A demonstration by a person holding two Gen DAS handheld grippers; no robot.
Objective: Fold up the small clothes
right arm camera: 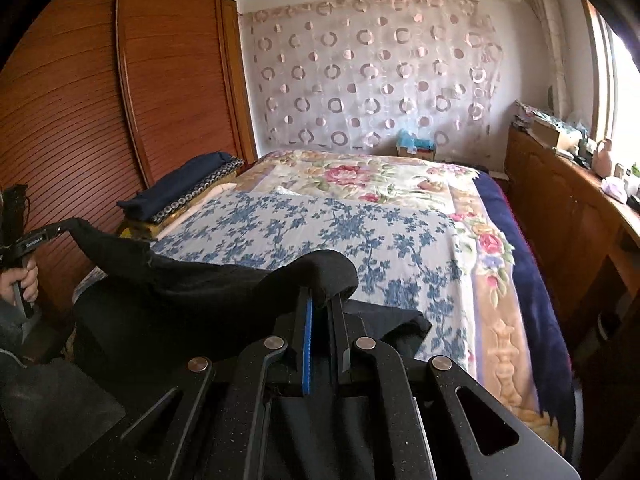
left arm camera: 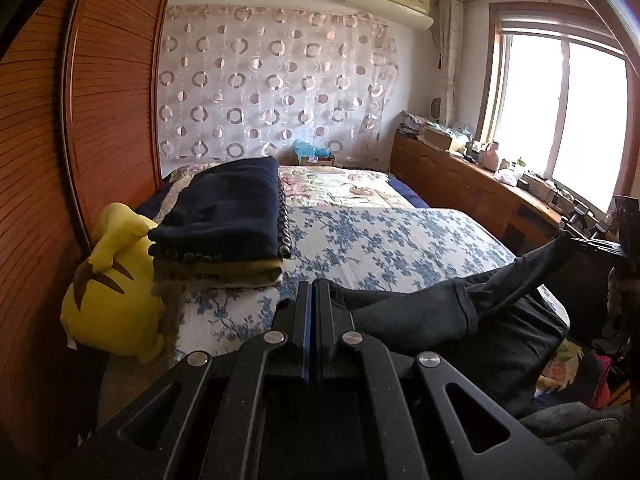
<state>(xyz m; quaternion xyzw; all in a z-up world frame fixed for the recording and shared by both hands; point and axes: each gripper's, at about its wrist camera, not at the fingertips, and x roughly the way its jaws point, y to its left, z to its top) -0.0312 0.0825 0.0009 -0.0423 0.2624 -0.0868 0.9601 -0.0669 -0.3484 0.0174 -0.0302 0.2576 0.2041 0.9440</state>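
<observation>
A black garment hangs stretched between my two grippers over the near edge of the bed. In the left wrist view my left gripper has its jaws together, with the cloth running off to the right up to my right gripper. In the right wrist view my right gripper is shut on a fold of the black garment, which bulges over its fingertips. At the far left of that view, my left gripper pinches the garment's other corner, and a person's hand grips its handle.
The bed carries a blue floral sheet over a rose-patterned quilt. A stack of folded dark clothes lies at its left edge, beside a yellow plush toy and a wooden wardrobe. A cluttered wooden counter runs under the window on the right.
</observation>
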